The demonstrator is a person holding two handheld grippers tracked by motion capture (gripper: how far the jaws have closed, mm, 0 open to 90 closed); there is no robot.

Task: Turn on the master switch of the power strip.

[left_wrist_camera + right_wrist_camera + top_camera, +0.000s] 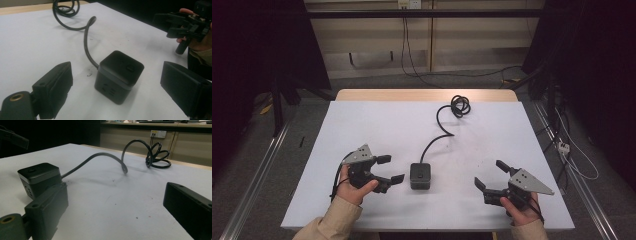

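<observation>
Your left gripper (391,169) sits low on the left of the white table (362,125), held in your left hand (354,187); its jaws stand wide apart with nothing between them, and they point across the table toward the black cube-shaped power block (420,175), which lies just beyond the jaw tips and untouched; in the left gripper view the block (119,76) stands on the table between and a little past the two jaws, clear of both pads, with a small button on its top face and sockets on the side turned to you; its black cord (438,131) leaves the back of the block, curves away over the table and ends in a loose coil (460,105) near the far edge; your right gripper (492,174) rests at the right of the table in your right hand (522,210), well apart from the block, its jaws spread wide and empty; in the right gripper view the block (38,180) shows just behind the left-hand jaw, and the cord (100,157) arches up and runs to the coil (157,157) at the far side of the table
</observation>
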